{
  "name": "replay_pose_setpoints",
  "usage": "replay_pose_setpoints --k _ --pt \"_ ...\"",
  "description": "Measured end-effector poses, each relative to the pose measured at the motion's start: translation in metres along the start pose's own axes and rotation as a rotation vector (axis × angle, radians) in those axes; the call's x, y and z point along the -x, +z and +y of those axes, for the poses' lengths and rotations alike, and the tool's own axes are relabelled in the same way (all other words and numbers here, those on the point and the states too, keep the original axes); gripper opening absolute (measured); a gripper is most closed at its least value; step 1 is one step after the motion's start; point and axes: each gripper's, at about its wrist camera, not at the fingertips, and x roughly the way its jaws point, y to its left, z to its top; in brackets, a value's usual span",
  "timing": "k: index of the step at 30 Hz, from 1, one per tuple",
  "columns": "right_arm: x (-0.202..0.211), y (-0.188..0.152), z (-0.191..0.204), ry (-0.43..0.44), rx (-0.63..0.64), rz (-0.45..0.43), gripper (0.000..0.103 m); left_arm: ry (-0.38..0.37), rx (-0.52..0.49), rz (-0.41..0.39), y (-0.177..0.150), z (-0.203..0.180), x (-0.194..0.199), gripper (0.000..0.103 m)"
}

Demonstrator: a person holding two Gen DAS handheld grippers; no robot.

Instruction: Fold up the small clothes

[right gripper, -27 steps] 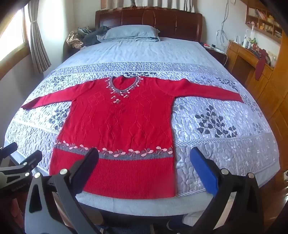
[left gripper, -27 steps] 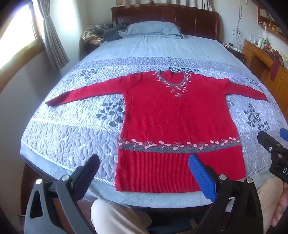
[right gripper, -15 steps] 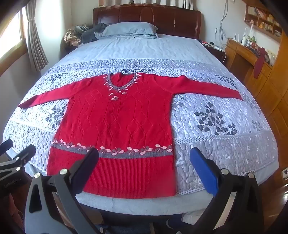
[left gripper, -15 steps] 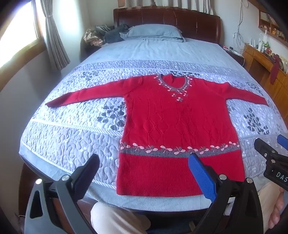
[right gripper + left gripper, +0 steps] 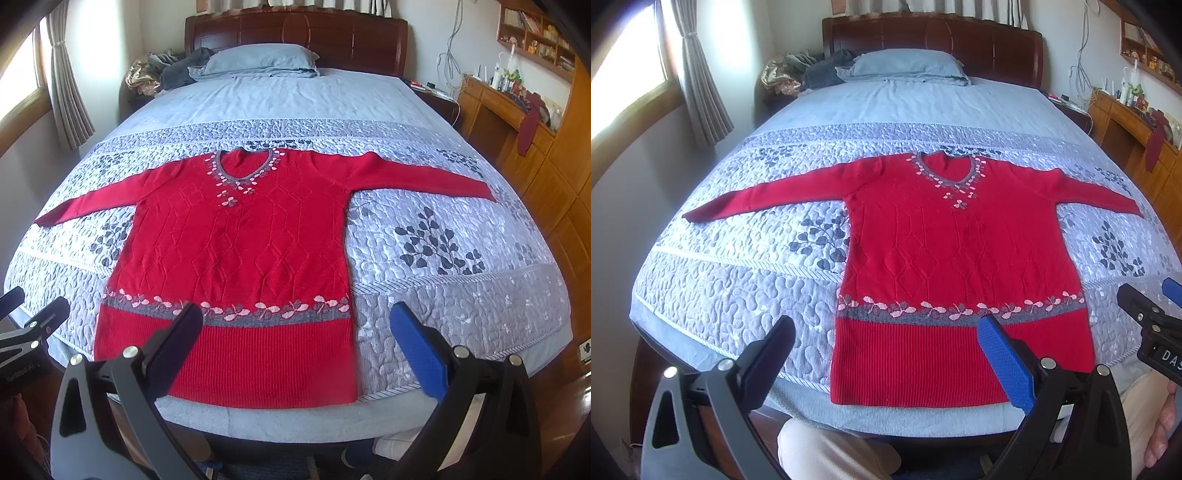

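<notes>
A red knit sweater (image 5: pixel 956 254) lies flat and face up on the bed, both sleeves spread out sideways, hem toward me. It also shows in the right wrist view (image 5: pixel 240 251). My left gripper (image 5: pixel 886 354) is open and empty, held above the foot of the bed near the hem's left half. My right gripper (image 5: pixel 295 343) is open and empty, above the hem's right corner. Each gripper shows at the edge of the other's view, the right one (image 5: pixel 1148 317) and the left one (image 5: pixel 33 325).
The bed has a grey-blue quilted cover (image 5: pixel 738 280) with leaf prints. A pillow (image 5: pixel 905 66) and a clothes pile (image 5: pixel 809 70) lie by the dark headboard. A wooden desk (image 5: pixel 517 122) stands to the right, a window and curtain (image 5: pixel 698 74) to the left.
Both grippers have drifted slightly forward and up toward the bed, so the sweater sits a little lower in both views. Both stay open. The sweater has not moved.
</notes>
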Motion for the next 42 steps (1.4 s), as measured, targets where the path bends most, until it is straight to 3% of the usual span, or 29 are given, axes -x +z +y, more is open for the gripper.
replay_pose_setpoints --k 42 --pt "-0.0082 0.0005 -0.0052 0.002 -0.003 0.008 0.100 0.013 -0.005 0.003 0.0024 0.0021 -0.0070 0.099"
